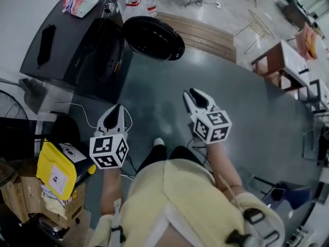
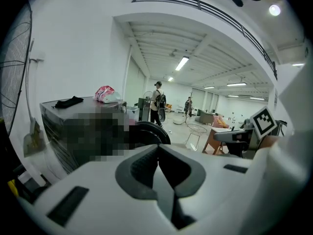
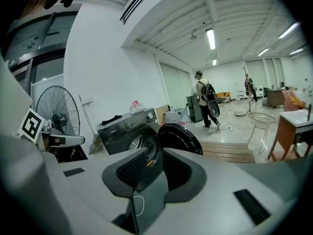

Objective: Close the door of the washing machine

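The dark washing machine [image 1: 67, 45] stands at the upper left of the head view, its round door [image 1: 153, 37] swung wide open toward the right. The right gripper view shows the machine [image 3: 124, 126] with its drum opening, and the door [image 3: 180, 137] just beyond my jaws. In the left gripper view the door [image 2: 149, 132] is ahead. My left gripper [image 1: 117, 108] is shut and empty, short of the machine. My right gripper [image 1: 194, 95] is open with nothing between its fingers, below the door and apart from it.
A black cloth [image 1: 46, 37] and a pink bag [image 1: 79, 1] lie on the machine. A standing fan [image 1: 7, 109] and a yellow box [image 1: 56, 171] are at the left. A wooden platform [image 1: 205, 35] and a table [image 1: 288, 60] lie to the right. People [image 3: 204, 99] stand far off.
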Action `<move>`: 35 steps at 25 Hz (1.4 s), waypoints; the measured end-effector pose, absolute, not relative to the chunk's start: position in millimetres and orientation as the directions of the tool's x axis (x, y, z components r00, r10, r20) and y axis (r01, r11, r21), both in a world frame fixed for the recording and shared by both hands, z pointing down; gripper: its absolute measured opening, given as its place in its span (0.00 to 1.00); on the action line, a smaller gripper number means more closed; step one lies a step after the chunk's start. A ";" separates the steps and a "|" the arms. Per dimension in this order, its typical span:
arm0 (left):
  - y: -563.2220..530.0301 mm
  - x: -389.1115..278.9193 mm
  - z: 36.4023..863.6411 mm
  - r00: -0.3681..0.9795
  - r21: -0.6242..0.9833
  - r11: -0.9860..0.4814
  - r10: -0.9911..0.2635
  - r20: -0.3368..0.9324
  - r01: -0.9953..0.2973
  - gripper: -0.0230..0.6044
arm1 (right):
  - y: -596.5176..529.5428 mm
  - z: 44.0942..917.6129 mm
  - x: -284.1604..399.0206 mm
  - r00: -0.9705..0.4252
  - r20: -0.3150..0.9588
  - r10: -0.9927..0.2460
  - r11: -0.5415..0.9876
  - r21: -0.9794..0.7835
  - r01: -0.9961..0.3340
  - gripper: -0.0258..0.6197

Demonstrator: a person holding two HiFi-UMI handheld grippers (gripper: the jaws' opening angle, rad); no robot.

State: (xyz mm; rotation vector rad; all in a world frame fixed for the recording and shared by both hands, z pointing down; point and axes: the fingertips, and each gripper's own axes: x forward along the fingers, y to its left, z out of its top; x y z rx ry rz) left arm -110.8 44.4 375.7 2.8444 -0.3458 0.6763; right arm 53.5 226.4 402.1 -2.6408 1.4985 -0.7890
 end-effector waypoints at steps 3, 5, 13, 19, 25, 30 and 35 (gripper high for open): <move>30.2 -105.0 383.9 0.868 0.147 -0.951 -0.175 0.465 -0.271 0.05 | 210.8 404.0 59.0 0.409 0.428 -0.806 -0.534 -0.228 -0.814 0.18; 22.3 -97.5 388.6 0.868 0.157 -0.948 -0.177 0.464 -0.278 0.05 | 203.5 404.4 64.3 0.407 0.432 -0.805 -0.525 -0.198 -0.828 0.21; 6.5 -55.5 395.9 0.869 0.165 -0.938 -0.203 0.451 -0.305 0.05 | 187.4 416.7 122.1 0.413 0.431 -0.802 -0.524 -0.176 -0.834 0.25; -10.9 -4.4 405.1 0.856 0.166 -0.923 -0.240 0.457 -0.348 0.05 | 162.9 432.8 179.7 0.364 0.458 -0.811 -0.473 -0.148 -0.869 0.25; -24.1 51.7 415.7 0.839 0.138 -0.924 -0.252 0.483 -0.357 0.05 | 148.6 463.6 232.5 0.306 0.515 -0.800 -0.431 -0.139 -0.892 0.25; -30.8 92.5 429.0 0.825 0.117 -0.921 -0.269 0.498 -0.371 0.05 | 133.6 486.3 272.7 0.273 0.546 -0.792 -0.399 -0.125 -0.908 0.25; -42.8 118.6 439.7 0.801 0.119 -0.898 -0.311 0.511 -0.424 0.05 | 125.1 506.9 312.3 0.254 0.572 -0.780 -0.383 -0.116 -0.917 0.25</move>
